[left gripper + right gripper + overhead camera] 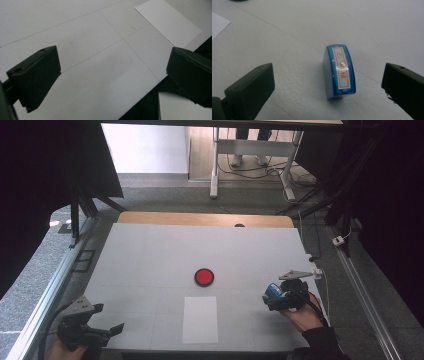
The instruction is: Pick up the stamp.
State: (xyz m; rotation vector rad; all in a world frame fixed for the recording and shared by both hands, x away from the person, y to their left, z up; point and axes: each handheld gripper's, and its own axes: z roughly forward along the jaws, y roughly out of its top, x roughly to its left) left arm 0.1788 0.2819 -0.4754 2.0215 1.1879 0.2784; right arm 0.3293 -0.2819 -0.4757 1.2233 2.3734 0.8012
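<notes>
A blue stamp [339, 72] with a white label of red characters lies on the white table between the wide-apart jaws of my right gripper [328, 87]. From above, the blue stamp [273, 291] shows at the tip of the right gripper [272, 299], at the table's right front. A round red ink pad [204, 277] in a black case sits mid-table. A white sheet of paper [200, 319] lies in front of it. My left gripper [107, 319] stands open at the front left corner with nothing between its jaws; the left gripper view shows the paper [168, 22] ahead.
The white table top [150, 260] ends close to both grippers at its front edge [140, 105]. A wooden strip [205, 219] runs along its far side. Metal rails [45, 295] flank the table, and cables lie at the right.
</notes>
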